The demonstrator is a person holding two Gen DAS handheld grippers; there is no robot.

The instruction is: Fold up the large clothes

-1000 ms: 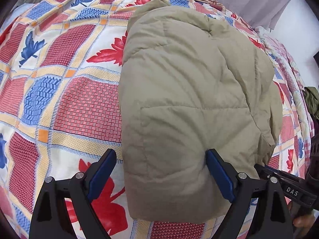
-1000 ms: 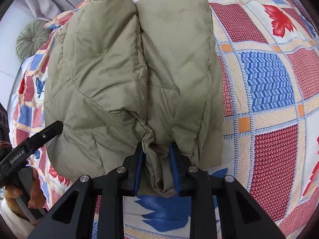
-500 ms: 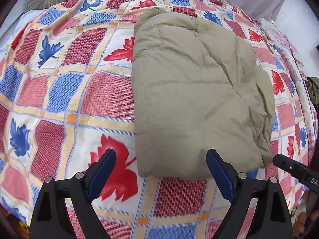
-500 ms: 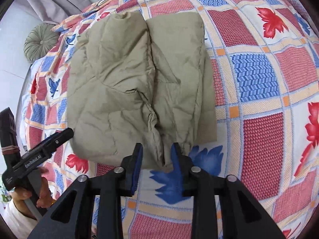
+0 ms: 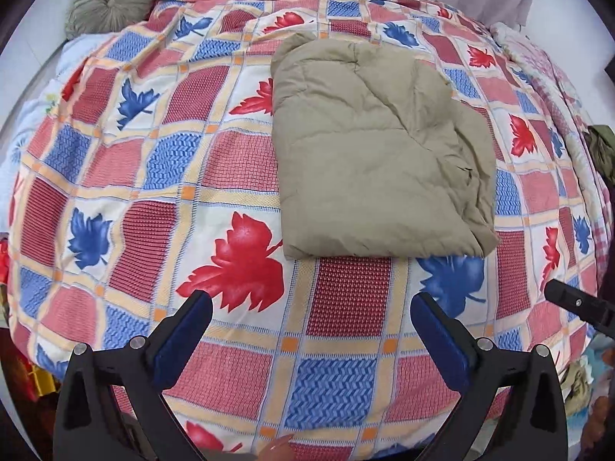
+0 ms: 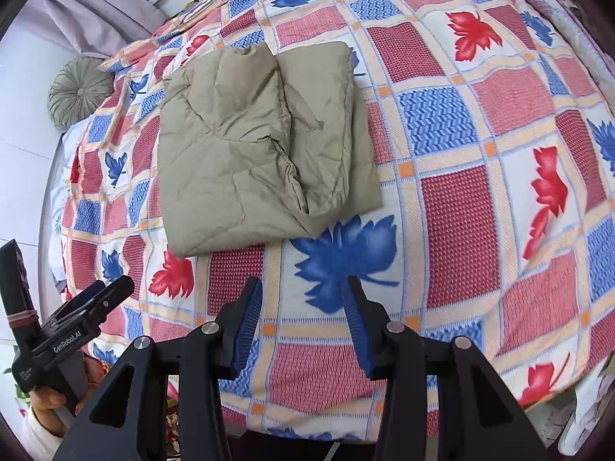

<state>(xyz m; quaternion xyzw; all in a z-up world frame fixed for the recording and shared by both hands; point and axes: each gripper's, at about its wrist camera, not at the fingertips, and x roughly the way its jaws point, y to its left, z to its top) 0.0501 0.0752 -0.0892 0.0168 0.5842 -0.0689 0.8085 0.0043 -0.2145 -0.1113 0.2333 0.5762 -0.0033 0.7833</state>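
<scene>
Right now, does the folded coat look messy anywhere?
A little. The khaki coat lies folded on the bedspread, but its near right corner is bunched and wrinkled, and a lower layer sticks out on the right. Both grippers are clear of it.

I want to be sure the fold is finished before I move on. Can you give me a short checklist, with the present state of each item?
1. Khaki padded jacket lies folded on the bedspread: ok.
2. Left gripper open, with nothing between its pads: ok.
3. Right gripper clear of the jacket; its jaws have just been opening, nothing between them: ok.
4. Fold is tidy: not ok, a loose bunched layer sticks out at the near corner on the right gripper's side.
5. Whole jacket rests on the bed, none hanging over an edge: ok.
6. Zip or buttons closed: cannot tell, hidden inside the fold.
</scene>
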